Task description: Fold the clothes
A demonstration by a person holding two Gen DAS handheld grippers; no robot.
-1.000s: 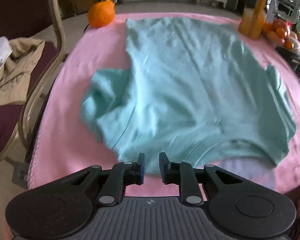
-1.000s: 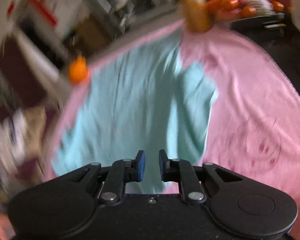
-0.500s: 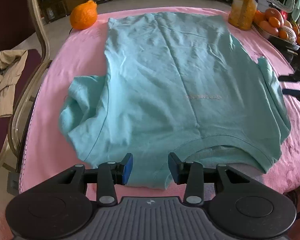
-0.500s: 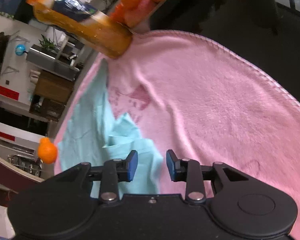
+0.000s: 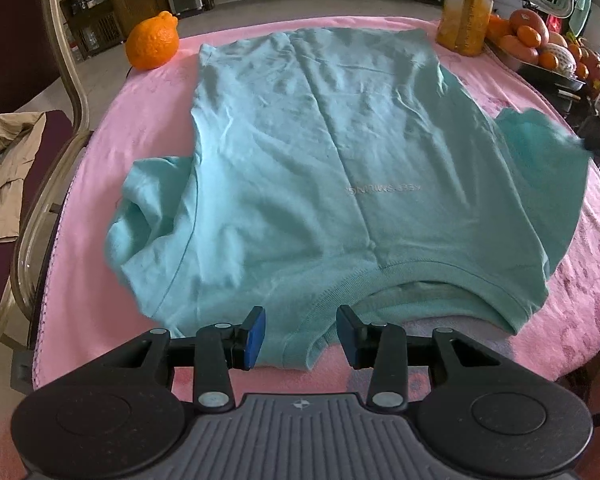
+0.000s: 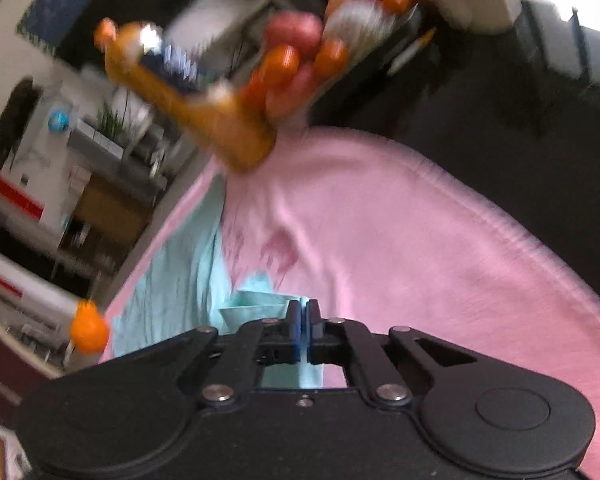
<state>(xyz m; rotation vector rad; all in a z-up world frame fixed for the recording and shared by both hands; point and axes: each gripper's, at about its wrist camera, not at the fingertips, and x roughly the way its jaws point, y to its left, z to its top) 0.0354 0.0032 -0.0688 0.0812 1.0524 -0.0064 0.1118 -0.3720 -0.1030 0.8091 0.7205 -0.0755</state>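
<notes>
The teal T-shirt (image 5: 340,168) lies spread over the pink blanket (image 5: 100,184), filling the centre of the left wrist frame. Its collar (image 5: 412,276) sits at the lower centre, nearest the camera; its hem runs along the upper centre.

Left gripper (image 5: 300,336): the jaws stand well apart at the bottom centre of the frame. They straddle the shoulder edge beside the collar and grip nothing.

Right gripper (image 6: 303,330): the jaws are pressed together on a corner of teal cloth, at the lower centre of the blurred right wrist frame. In the left wrist frame, the sleeve (image 5: 540,152) at the right edge appears raised and blurred. This suggests that the clamped cloth is that sleeve.

Progress, as judged from the pictures:
- The body of the shirt lies flat, with creases, and no fold crosses it.
- The other sleeve (image 5: 152,200), at the left centre, lies bunched and partly tucked against the body.
- The side folds and the lengthwise fold are still to be made.

Surroundings: an orange (image 5: 152,42) rests at the upper left, and a juice bottle (image 5: 464,12) and a fruit tray (image 5: 540,52) stand at the upper right.
</notes>
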